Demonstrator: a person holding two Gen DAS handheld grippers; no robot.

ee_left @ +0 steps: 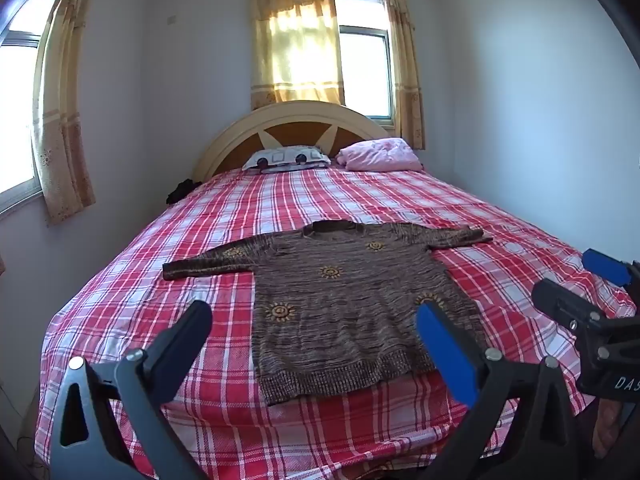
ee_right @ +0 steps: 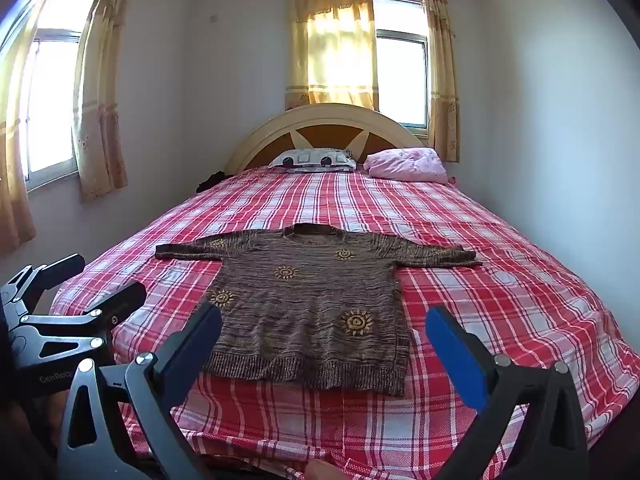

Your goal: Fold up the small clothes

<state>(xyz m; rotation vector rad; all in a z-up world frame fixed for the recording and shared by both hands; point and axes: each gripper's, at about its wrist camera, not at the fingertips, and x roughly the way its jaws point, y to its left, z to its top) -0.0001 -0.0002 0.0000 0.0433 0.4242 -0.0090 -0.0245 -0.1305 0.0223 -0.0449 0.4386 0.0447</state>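
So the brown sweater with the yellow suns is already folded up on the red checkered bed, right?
Not quite. The brown sweater isn't folded yet: it lies spread flat on the red checkered bed with both sleeves stretched out to the sides. The right wrist view shows this most clearly. The rest is right: it is brown with yellow suns.

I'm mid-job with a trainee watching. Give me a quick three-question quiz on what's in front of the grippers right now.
1. True or false: the sweater lies spread flat on the bed with both sleeves out to the sides.
2. Which is holding cloth: A) left gripper, B) right gripper, C) neither?
3. Fill in: the pink pillow lies against the ____.

Key: 1 true. 2 C, both are open and short of the sweater. 3 headboard.
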